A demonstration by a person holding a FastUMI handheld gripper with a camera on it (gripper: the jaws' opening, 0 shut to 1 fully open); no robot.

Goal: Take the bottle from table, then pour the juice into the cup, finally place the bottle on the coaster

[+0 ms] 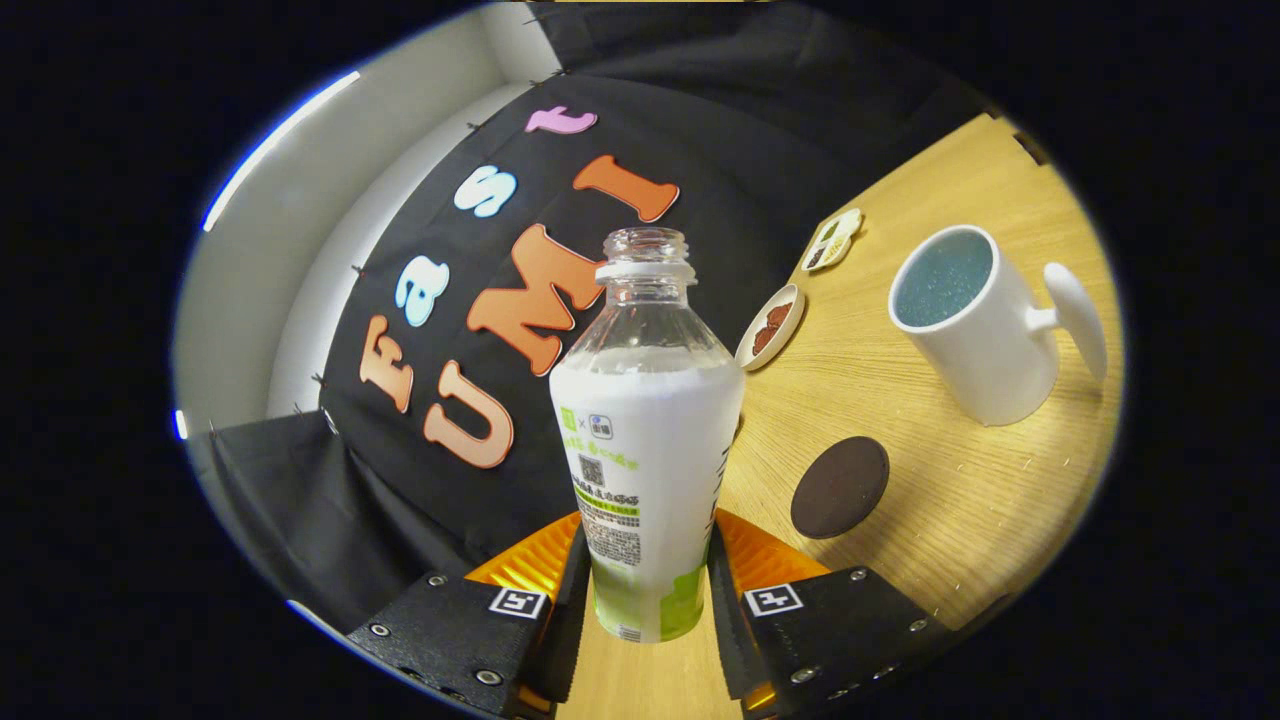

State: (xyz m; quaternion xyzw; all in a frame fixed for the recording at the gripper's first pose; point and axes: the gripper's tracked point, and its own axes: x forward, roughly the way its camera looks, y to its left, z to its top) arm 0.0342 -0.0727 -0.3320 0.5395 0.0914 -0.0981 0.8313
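Wooden table [960,500] seen along the gripper's fingers. A dark round coaster [840,487] lies just beside the bottle; beyond it stands a white cup [975,330], handle turned away from the bottle. Two small dishes [770,326] [832,240] sit near the booth wall, well clear of the cup. The uncapped bottle [645,450] stands upright between the fingers; the gripper [646,590] pinches its lower body, both fingers pressed against its sides.

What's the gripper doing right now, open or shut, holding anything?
Gripper: shut on the bottle, one finger pressing each side of its lower body; the bottle's cap is off.
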